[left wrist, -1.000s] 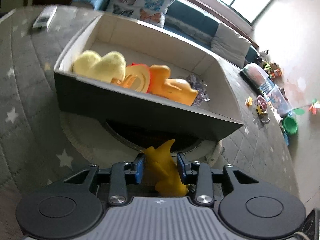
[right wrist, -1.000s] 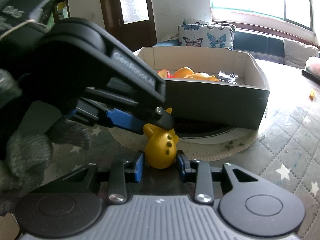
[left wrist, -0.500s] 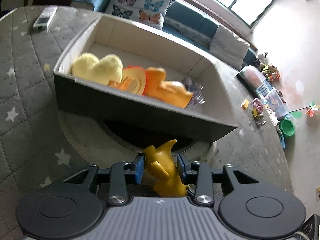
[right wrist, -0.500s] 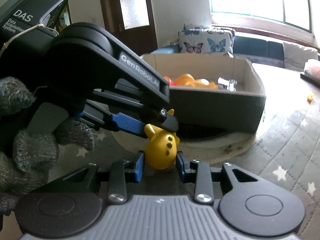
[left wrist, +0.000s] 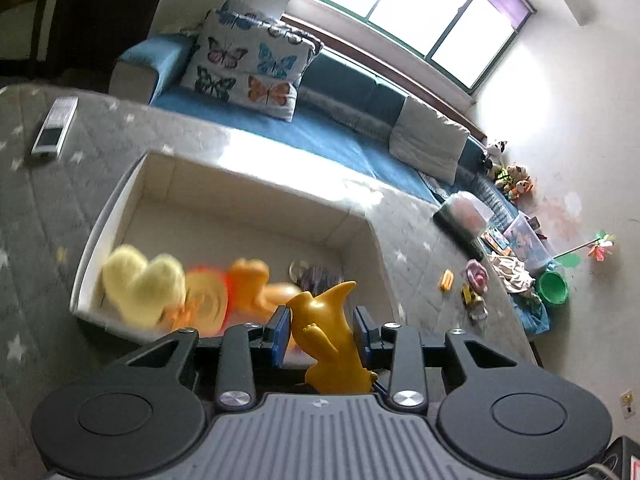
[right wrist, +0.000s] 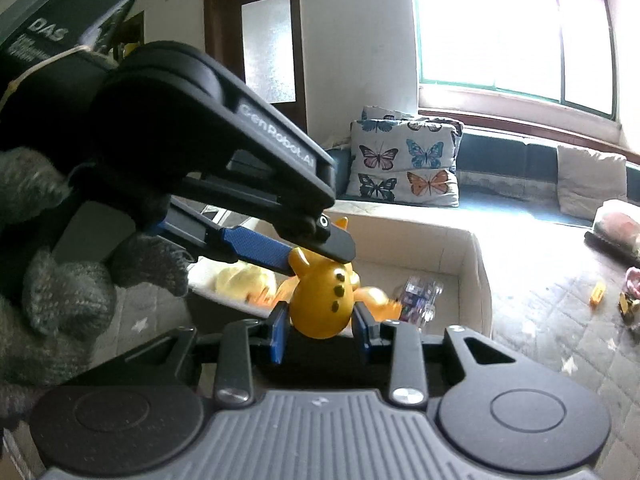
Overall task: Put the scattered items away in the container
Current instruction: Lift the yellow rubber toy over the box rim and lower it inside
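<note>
1. Far left: a remote control (left wrist: 54, 126) lies on the grey star-quilted surface (left wrist: 32, 248), well apart from the box; nothing near it.
2. Left-centre: the open cardboard box (left wrist: 120, 196), the container, sits on the quilt. Along its near wall lie a pale yellow plush (left wrist: 140, 284), an orange toy (left wrist: 250, 282) and a clear crinkly item (left wrist: 314, 276). These already lie where the task wants them.
3. Centre: the yellow rubber figure (left wrist: 328, 340) is up in the air over the box's near wall, not resting on anything.
4. Left gripper (left wrist: 320, 330): blue pads closed in on the figure's sides, gripping it. From the right wrist view its fingers reach in from the left, onto the figure's upper part.
5. Right gripper (right wrist: 320, 326): pads narrowed against the figure's round belly (right wrist: 322, 304). Whether they press or merely bracket it, I cannot tell for sure.
6. Judgement: held from two sides, likely to steady a slippery, rounded toy while carrying it over the rim.
7. Right: small toys (left wrist: 474, 280) lie on the quilt outside the box.
</note>
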`<action>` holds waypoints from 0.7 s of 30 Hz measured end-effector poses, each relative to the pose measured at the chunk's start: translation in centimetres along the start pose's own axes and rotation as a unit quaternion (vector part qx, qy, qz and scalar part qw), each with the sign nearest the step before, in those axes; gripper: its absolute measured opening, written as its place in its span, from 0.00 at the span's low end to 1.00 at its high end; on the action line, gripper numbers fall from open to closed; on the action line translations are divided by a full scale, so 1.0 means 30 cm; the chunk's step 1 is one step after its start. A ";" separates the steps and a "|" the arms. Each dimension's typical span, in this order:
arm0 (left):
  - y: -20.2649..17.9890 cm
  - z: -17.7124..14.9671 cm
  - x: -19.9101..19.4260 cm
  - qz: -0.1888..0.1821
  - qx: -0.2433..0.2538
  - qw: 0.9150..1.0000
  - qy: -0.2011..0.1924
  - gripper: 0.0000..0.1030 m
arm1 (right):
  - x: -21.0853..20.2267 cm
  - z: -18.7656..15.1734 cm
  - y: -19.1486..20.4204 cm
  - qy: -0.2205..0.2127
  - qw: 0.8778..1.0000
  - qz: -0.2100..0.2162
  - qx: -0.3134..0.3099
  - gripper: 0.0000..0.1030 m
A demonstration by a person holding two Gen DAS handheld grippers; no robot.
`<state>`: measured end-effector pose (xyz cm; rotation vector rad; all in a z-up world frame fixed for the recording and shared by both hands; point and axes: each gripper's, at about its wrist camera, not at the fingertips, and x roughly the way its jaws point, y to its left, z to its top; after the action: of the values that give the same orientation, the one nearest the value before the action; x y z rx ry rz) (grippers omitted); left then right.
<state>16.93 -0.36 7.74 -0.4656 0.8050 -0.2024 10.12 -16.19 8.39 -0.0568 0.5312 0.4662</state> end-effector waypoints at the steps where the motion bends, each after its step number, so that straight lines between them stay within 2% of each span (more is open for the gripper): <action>1: -0.002 0.016 0.011 0.000 -0.001 1.000 -0.002 0.35 | 0.018 0.016 -0.011 0.002 1.000 0.001 0.000 0.32; 8: 0.035 0.078 0.096 0.010 -0.015 1.000 -0.001 0.35 | 0.149 0.054 -0.063 0.024 1.000 0.017 0.008 0.32; 16: 0.117 0.073 0.157 0.024 -0.034 0.999 0.017 0.35 | 0.264 0.024 -0.089 0.055 0.997 0.046 0.032 0.33; 18: 0.132 0.067 0.169 0.025 -0.037 0.999 0.022 0.32 | 0.275 0.017 -0.090 0.060 0.997 0.047 0.033 0.33; 21: 0.154 0.059 0.178 0.020 -0.044 0.999 0.022 0.31 | 0.279 0.011 -0.089 0.060 0.997 0.039 0.034 0.33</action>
<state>21.86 2.42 3.16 -0.5299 0.8673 -0.1409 17.83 -15.07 4.29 0.0020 0.6695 0.5235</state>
